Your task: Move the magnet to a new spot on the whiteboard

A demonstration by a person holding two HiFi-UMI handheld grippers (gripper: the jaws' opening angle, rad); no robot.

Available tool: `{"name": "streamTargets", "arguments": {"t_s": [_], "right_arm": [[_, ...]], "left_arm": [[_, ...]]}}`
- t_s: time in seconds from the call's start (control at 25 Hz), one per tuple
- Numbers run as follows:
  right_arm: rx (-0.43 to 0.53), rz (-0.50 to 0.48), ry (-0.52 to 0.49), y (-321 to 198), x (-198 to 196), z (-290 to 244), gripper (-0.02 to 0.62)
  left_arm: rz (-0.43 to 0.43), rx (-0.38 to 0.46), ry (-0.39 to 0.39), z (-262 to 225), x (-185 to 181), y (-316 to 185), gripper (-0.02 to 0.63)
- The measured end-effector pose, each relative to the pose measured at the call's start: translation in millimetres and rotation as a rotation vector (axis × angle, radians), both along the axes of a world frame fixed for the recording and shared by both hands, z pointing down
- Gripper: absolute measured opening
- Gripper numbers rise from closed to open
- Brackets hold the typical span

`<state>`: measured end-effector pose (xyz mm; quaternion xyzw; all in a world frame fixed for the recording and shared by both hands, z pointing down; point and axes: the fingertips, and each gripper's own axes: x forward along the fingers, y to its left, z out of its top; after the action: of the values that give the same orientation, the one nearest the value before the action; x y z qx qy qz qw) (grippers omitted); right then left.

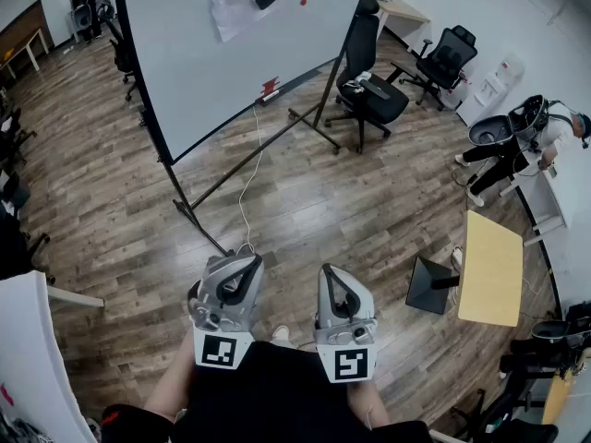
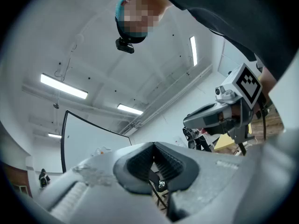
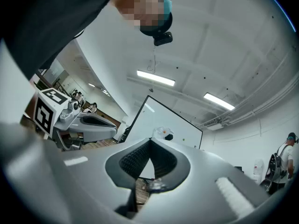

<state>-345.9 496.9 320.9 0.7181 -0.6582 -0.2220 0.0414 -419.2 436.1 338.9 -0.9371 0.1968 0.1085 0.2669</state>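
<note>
Magnet [image 1: 303, 2]: small dot high on the whiteboard [image 1: 203, 72], well apart from your left gripper [image 1: 246, 260] and right gripper [image 1: 329, 272], both closed, empty; risk: you catch the cable [image 1: 247, 187] or stand leg [image 1: 199, 216] while walking in, jolting the whiteboard.

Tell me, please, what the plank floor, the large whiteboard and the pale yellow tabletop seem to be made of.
Grey-brown plank floor: wood or wood-look laminate; grain and seams show, low sheen.
Large white whiteboard: smooth coated panel, slightly glossy; thin dark frame, probably metal.
Pale yellow rectangular tabletop: likely laminate or painted wood; even, matte colour.
</note>
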Motion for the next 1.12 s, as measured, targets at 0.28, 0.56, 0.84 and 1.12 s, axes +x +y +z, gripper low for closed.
{"name": "streamTargets", "arguments": {"t_s": [0.28, 0.56, 0.84, 1.12], "right_arm": [[-0.006, -0.016, 0.025, 7, 4, -1, -0.002], [-0.006, -0.022, 0.022, 21, 11, 2, -0.002], [-0.002, -0.044, 0.022, 40, 20, 5, -0.002], [0.018, -0.051, 0.025, 66, 33, 9, 0.000]], "left_arm": [[-0.016, 0.007, -0.001, -2, 4, 8, 0.002], [-0.032, 0.014, -0.003, -4, 7, 22, 0.002], [-0.044, 0.022, -0.002, -3, 20, 42, 0.002], [-0.062, 0.025, 0.013, 4, 31, 69, 0.002]]}}
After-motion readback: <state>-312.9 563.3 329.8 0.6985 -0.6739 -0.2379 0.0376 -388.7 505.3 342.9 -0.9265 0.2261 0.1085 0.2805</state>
